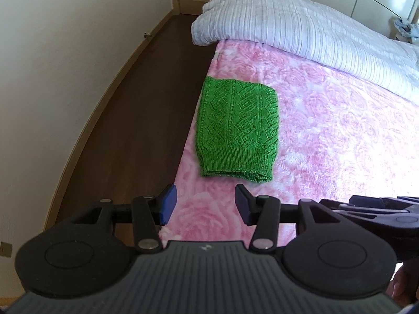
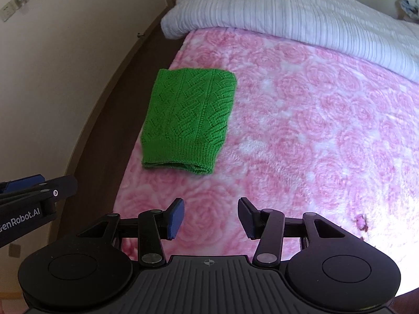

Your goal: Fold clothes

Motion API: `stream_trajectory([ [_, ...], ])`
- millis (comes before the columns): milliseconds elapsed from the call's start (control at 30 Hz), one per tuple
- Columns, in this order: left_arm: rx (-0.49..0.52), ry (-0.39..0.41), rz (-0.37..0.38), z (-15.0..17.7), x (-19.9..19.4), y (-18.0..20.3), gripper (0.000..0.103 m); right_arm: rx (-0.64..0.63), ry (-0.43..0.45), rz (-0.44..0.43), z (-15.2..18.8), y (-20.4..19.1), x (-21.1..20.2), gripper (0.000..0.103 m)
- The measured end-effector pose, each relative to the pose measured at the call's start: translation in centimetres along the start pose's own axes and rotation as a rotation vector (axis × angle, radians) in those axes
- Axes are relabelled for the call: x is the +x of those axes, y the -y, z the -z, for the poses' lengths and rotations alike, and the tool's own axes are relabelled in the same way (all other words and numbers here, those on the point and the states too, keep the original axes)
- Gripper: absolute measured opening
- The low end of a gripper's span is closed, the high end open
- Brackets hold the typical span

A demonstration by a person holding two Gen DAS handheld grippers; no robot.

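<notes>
Green knit (image 1: 237, 128), pink rose blanket (image 1: 327, 141)

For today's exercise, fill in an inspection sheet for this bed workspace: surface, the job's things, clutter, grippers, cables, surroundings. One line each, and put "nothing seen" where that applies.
Surface: pink rose-patterned blanket covering the bed.
Job's things: green knitted garment, folded into a neat rectangle, lying flat near the bed's edge.
Clutter: a small dark speck on the blanket; a bluish bundle in the far corner, too blurred to identify.
Grippers: left gripper and right gripper both open, empty, short of the garment.
Cables: nothing seen.
Surroundings: striped white duvet bunched at the far end, dark wood floor, cream wall, wall sockets.
</notes>
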State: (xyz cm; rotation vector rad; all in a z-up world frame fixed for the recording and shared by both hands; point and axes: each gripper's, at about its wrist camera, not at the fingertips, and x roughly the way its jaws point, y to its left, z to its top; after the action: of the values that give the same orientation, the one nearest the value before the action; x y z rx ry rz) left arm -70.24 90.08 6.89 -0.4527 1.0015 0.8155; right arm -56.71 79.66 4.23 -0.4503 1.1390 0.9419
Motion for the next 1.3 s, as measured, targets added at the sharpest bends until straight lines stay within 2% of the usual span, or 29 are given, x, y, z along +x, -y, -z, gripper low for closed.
stream_trajectory([
  [267, 0.034, -0.002, 0.033, -1.2, 1.0, -0.1, 0.045, 0.061, 0.005, 0.039, -0.9, 0.0, 0.3, 0.049],
  [667, 0.073, -0.003, 0.079, -2.8, 2.4, -0.2, 0.045, 0.089, 0.029, 0.074, -2.3, -0.3, 0.1, 0.049],
  [1300, 0.108, -0.026, 0.085, -2.9, 2.7, 2.9, 0.045, 0.11, 0.007, 0.079, -2.2, 1.9, -0.1, 0.049],
])
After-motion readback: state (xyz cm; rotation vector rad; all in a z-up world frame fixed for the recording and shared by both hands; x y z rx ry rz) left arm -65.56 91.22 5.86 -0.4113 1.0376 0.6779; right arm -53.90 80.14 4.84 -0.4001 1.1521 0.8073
